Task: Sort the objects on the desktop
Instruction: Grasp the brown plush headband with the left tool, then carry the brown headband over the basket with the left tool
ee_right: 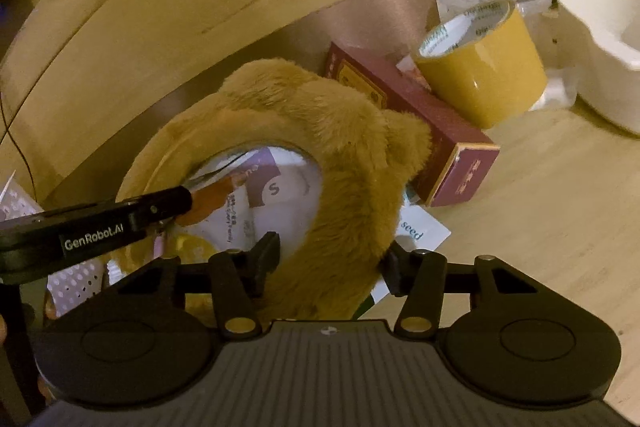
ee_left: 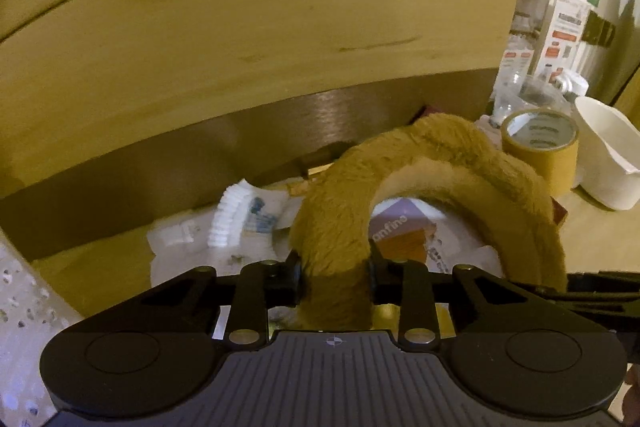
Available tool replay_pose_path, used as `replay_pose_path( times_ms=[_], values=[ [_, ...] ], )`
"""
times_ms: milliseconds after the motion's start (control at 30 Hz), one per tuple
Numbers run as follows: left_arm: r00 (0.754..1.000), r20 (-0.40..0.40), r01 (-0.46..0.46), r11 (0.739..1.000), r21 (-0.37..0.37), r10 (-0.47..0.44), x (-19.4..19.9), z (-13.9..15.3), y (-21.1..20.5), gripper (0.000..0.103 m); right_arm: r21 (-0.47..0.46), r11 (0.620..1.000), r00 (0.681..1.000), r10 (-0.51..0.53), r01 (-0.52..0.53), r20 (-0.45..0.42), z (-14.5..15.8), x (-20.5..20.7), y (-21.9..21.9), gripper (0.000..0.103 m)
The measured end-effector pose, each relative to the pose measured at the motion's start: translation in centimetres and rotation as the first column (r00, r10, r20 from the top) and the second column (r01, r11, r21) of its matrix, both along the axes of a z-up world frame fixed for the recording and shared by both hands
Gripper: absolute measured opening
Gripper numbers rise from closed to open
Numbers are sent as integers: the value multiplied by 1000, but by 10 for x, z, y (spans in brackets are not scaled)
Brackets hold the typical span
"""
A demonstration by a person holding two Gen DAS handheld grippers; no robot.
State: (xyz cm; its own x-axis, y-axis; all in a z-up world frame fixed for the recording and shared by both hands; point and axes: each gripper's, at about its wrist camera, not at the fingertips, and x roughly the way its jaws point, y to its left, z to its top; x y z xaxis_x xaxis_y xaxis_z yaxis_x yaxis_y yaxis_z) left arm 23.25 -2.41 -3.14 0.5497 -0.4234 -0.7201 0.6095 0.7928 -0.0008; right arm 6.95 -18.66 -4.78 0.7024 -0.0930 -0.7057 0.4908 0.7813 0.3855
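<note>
Where both wrist views meet, a tan-brown plush ring with small round ears (ee_right: 340,131) arches above a litter of white paper packets (ee_left: 248,223) on the pale wooden worktop (ee_right: 540,195); its fur is thick and shaggy, with a paler, smoother band lining the inner edge. The left tool (ee_left: 334,279) pinches one limb of the ring just above the bottom centre of its frame, both pads pressed into the fur. The right tool (ee_right: 330,259) sits around the opposite limb at lower centre of its view, its fingers spread about as wide as the fur, and I cannot tell whether they squeeze it. The ring thus rises from between each tool's fingers and curves up toward mid-frame. A roll of yellow tape (ee_right: 480,67) stands at upper right, leaning on a maroon carton (ee_right: 424,131), with a white bowl (ee_right: 600,39) near the right edge.
</note>
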Motion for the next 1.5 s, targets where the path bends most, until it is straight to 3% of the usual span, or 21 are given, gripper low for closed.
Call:
replay_pose_path(
  times_ms=[167, 500, 833, 1100, 1233, 1433, 1500],
  values=[
    [1000, 21, -14, 999, -47, 15, -11, 15, 8, 27, -95, 995, 999, 32, -28, 39, 22, -8, 7, 58],
    [990, 134, -27, 994, -107, 41, -44, 62, 24, 28, -183, 982, 988, 73, -47, 139, 65, -25, 19, 57],
    [955, 246, -128, 978, -165, 166, -73, 114, 85, 29, -275, 949, 945, 223, -155, 241, 122, -27, 57, 57],
    [895, 287, -292, 935, -201, 341, -86, 140, 169, 33, -324, 895, 869, 403, -308, 287, 158, -6, 125, 57],
    [846, 307, -387, 898, -209, 436, -87, 146, 214, 46, -352, 851, 818, 496, -390, 292, 170, 14, 167, 57],
    [790, 290, -498, 842, -209, 540, -69, 142, 275, 49, -452, 748, 726, 633, -486, 267, 176, 53, 232, 57],
    [786, 274, -518, 832, -196, 554, -58, 138, 286, 49, -491, 709, 701, 670, -505, 246, 174, 68, 248, 57]
  ],
)
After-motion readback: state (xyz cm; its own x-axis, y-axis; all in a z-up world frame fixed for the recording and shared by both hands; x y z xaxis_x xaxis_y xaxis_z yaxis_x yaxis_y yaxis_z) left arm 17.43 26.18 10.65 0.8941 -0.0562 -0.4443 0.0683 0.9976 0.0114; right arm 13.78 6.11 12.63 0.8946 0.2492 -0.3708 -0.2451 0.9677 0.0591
